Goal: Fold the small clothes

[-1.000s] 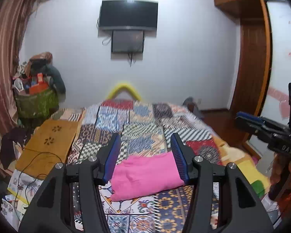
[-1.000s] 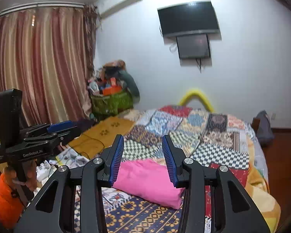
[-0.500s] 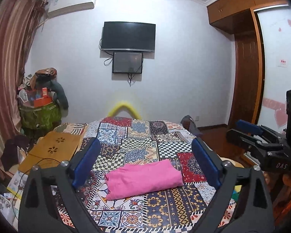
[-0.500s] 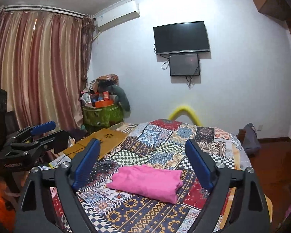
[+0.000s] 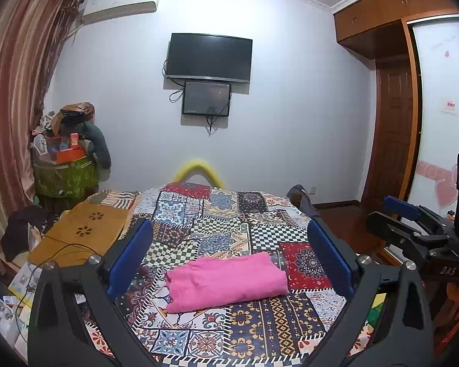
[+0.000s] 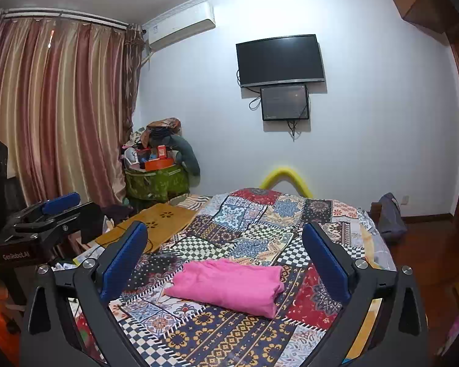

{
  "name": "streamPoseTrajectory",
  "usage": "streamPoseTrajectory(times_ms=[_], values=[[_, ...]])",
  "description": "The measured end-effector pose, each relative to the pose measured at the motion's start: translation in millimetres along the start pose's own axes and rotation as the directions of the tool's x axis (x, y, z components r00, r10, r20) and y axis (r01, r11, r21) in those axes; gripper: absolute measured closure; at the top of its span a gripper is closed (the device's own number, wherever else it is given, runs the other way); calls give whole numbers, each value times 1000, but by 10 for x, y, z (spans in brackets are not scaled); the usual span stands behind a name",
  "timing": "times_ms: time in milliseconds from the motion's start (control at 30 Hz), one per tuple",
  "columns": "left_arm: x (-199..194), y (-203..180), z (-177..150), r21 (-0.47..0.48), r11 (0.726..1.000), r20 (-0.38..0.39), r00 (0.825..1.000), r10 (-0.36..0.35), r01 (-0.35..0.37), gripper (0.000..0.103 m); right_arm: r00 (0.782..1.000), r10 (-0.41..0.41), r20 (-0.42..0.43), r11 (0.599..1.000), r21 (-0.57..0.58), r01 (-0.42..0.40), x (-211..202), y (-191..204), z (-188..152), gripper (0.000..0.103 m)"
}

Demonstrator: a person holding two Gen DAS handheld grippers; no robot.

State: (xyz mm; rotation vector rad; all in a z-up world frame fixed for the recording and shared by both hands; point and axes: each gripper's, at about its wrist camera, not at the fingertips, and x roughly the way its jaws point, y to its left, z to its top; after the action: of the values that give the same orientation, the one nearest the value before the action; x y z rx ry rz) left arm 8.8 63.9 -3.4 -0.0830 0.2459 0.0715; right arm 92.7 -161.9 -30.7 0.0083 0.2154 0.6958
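A folded pink garment (image 5: 226, 281) (image 6: 229, 283) lies flat on the patchwork quilt (image 5: 217, 205) (image 6: 260, 211) of the bed. My left gripper (image 5: 228, 229) hovers in front of it, back from the cloth. Its jaws are opening wide and nothing is between the blue pads (image 5: 128, 257). My right gripper (image 6: 224, 226) also hangs short of the garment, jaws opening wide, and grips nothing. Each gripper shows at the edge of the other's view: the right gripper (image 5: 404, 214) at the right edge, the left gripper (image 6: 55, 211) at the left edge.
A wooden lap table (image 5: 85, 232) with a cable lies on the bed's left side beside papers. A heaped green basket (image 5: 61, 177) stands by the curtain. A yellow foam arch (image 5: 199, 168) and a dark bag (image 5: 301, 198) sit at the far end. A wardrobe (image 5: 391, 140) is on the right.
Both grippers have drawn back from the pink garment and tilted up, and their jaws have spread from narrow to wide. The garment stays folded in place on the quilt.
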Motion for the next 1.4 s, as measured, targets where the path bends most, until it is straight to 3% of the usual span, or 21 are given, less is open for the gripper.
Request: streamPoseTrajectory(times_ms=[1400], values=[[79,9,-45,2,1000,-28,1000,-6,6,0,999,-8,-33,1000,12,8,36,64,-31,1]])
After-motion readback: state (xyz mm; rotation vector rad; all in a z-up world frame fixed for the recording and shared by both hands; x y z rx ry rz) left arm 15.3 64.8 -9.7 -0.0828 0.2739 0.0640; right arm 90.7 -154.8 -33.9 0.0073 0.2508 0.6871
